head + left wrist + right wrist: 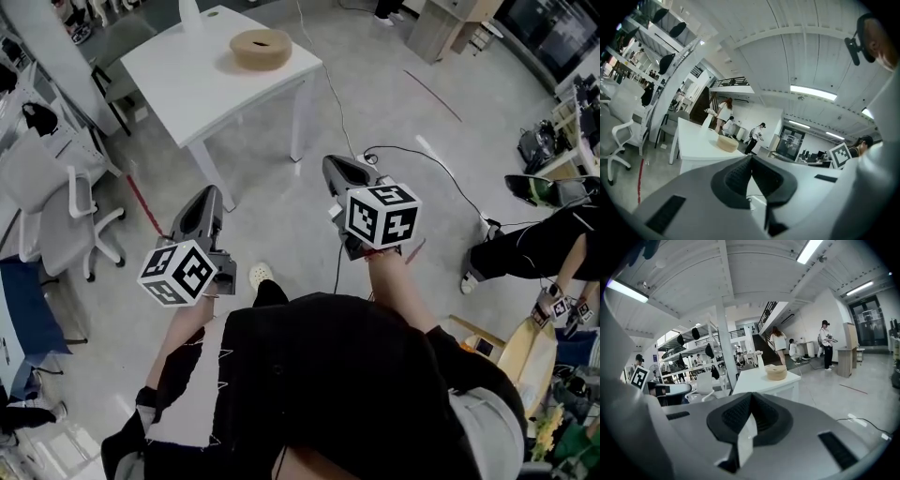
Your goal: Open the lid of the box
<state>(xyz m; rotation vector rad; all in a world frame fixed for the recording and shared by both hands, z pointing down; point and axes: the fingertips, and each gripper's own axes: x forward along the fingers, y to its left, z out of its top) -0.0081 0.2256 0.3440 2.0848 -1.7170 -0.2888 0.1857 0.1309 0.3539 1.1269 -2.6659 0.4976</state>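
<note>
- Left gripper (208, 193): jaws together, nothing between.
- Right gripper (334, 163): jaws together, nothing between.
- Both grippers held over grey floor, well apart from white table (178, 80).
- Round tan box (261, 48) sits on table, toward far right corner.
- White upright container (189, 15) stands near box.
- Cable (427, 161) crosses floor right of table, near right gripper.
- Office chair (58, 217) at left.
- Another person (530, 246) at right edge.
</note>
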